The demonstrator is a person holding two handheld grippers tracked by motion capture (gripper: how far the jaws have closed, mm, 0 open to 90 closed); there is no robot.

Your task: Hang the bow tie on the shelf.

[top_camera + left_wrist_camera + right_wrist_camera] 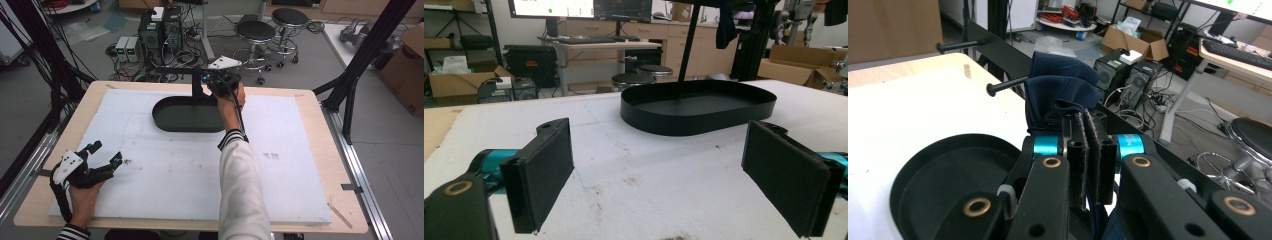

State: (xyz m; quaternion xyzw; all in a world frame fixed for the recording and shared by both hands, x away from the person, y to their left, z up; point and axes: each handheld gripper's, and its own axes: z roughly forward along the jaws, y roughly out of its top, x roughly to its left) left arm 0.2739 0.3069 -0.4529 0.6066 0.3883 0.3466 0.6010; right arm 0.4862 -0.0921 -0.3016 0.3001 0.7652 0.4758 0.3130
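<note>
Lab room, stools and computers on floor beyond table; white board (165,170) covers wooden tabletop. We see black oval tray (187,115) on board toward 12 o'clock. Right gripper (202,80) above tray's far rim, at 12 o'clock of it, jaws pressed together on dark blue cloth (1060,87); cloth bunches just beyond jaw tips, beside black rod (1008,86) of stand. Left gripper (102,152) rests on board at 8 o'clock of tray, well apart, jaws spread wide, nothing between pads (546,172).
</note>
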